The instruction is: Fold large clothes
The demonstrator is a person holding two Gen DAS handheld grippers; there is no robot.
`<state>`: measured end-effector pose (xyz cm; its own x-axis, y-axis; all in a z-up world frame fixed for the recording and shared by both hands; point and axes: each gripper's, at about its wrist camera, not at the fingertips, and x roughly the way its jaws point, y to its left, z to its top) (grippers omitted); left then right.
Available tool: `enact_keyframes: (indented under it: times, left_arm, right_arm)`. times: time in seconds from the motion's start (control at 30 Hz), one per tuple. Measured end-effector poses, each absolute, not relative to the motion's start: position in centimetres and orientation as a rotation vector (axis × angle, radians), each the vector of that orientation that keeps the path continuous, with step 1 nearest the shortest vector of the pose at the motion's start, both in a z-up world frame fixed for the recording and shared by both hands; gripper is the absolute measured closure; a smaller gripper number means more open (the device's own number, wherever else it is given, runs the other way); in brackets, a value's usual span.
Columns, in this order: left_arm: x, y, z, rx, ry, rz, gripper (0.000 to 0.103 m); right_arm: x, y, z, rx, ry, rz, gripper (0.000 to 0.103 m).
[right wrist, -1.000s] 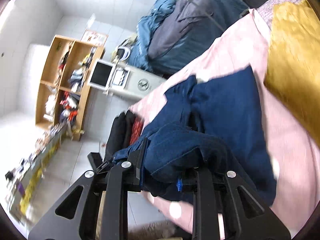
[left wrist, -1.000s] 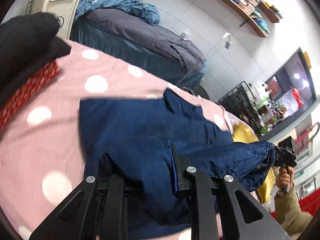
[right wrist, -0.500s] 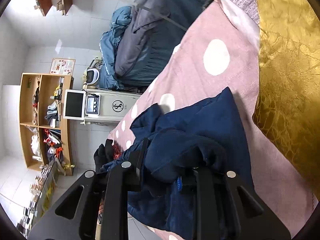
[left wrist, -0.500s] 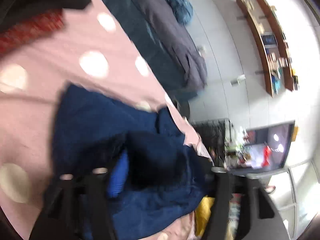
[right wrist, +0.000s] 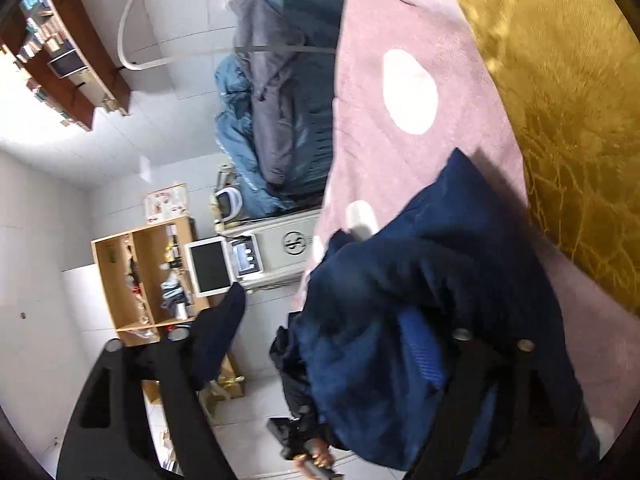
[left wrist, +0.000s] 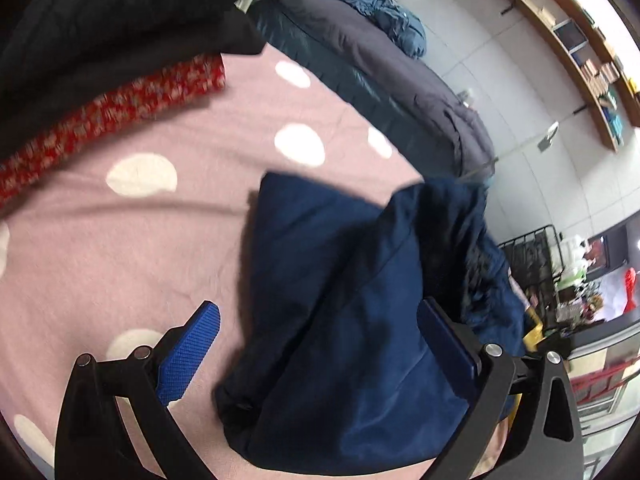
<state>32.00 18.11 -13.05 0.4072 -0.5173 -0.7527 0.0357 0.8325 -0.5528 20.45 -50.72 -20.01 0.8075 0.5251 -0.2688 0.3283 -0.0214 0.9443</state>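
Since the earlier frames both grippers have let go of the navy garment (left wrist: 352,320), which now rests in a thick fold on the pink dotted bedcover (left wrist: 120,248). From the left wrist view, the left gripper (left wrist: 328,344) has its jaws opening wide; the cloth lies between them against the right finger, free of the left pad. From the right wrist view, the right gripper (right wrist: 320,344) is also opening, with the garment bunched at its right finger near the cover's edge, beside the yellow cloth (right wrist: 560,100). I judge the fold's long axis runs away from the left jaws, so the left hand is better placed.
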Motion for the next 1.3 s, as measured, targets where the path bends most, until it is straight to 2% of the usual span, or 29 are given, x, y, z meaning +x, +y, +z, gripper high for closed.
enact_keyframes:
  times: [0.1, 0.27, 0.37, 0.43, 0.57, 0.63, 0.7, 0.97, 1.0, 1.03, 1.07, 1.1, 1.13, 1.2, 1.23, 1.3]
  left_arm:
    - [31.6, 17.6, -13.7, -0.512, 1.077, -0.365, 0.007]
    - [31.1, 17.9, -13.2, -0.516, 1.011, -0.339, 0.007]
    - [30.5, 17.4, -12.5, -0.442, 0.972, -0.338, 0.007]
    - [30.2, 16.9, -12.5, -0.399, 0.971, -0.353, 0.007]
    - [29.6, 15.6, -13.2, -0.339, 0.997, -0.387, 0.006]
    - [29.0, 15.2, -13.5, -0.326, 0.995, -0.397, 0.006]
    - [28.8, 14.9, -14.0, -0.307, 0.999, -0.394, 0.006]
    - [31.0, 12.4, -14.0, -0.229, 0.993, -0.413, 0.006]
    - [31.6, 11.5, -14.4, -0.197, 1.001, -0.398, 0.007]
    - [31.9, 10.9, -14.5, -0.172, 0.998, -0.379, 0.011]
    - [32.2, 10.4, -14.6, -0.157, 0.996, -0.367, 0.022]
    - [33.0, 9.7, -14.7, -0.137, 1.021, -0.359, 0.046]
    - [33.4, 9.4, -14.6, -0.126, 1.032, -0.339, 0.060]
    - [34.4, 9.5, -13.8, -0.142, 1.010, -0.312, 0.077]
    - [35.2, 10.0, -13.3, -0.178, 0.999, -0.299, 0.083]
    - [36.9, 11.3, -13.1, -0.287, 1.002, -0.267, 0.084]
  right_arm:
    - [19.6, -50.9, -17.1, 1.501, 0.705, 0.237, 0.019]
    - [17.1, -48.8, -12.7, 0.938, 0.882, 0.051, 0.019]
    - [15.8, -46.3, -12.7, 0.652, 0.939, -0.061, 0.019]
    - [15.3, -44.8, -13.7, 0.562, 0.960, -0.074, 0.019]
    - [14.4, -43.9, -17.1, 0.549, 1.008, -0.071, 0.019]
    - [13.9, -43.7, -18.1, 0.555, 1.006, -0.083, 0.023]
    - [13.5, -43.7, -18.7, 0.578, 1.001, -0.080, 0.031]
    - [14.8, -43.0, -16.4, 0.493, 0.998, -0.068, 0.032]
    - [15.1, -42.8, -16.6, 0.503, 1.011, -0.055, 0.046]
    - [15.5, -42.6, -16.9, 0.506, 1.028, -0.048, 0.054]
    - [16.0, -42.2, -17.1, 0.489, 1.049, -0.053, 0.067]
    - [16.2, -41.8, -16.9, 0.459, 1.049, -0.054, 0.077]
    - [16.3, -41.5, -16.4, 0.437, 1.032, -0.047, 0.081]
    - [16.1, -41.3, -14.9, 0.413, 0.981, -0.060, 0.087]
    - [16.0, -41.4, -14.1, 0.406, 0.942, -0.073, 0.087]
    - [16.1, -41.9, -13.0, 0.399, 0.891, -0.112, 0.088]
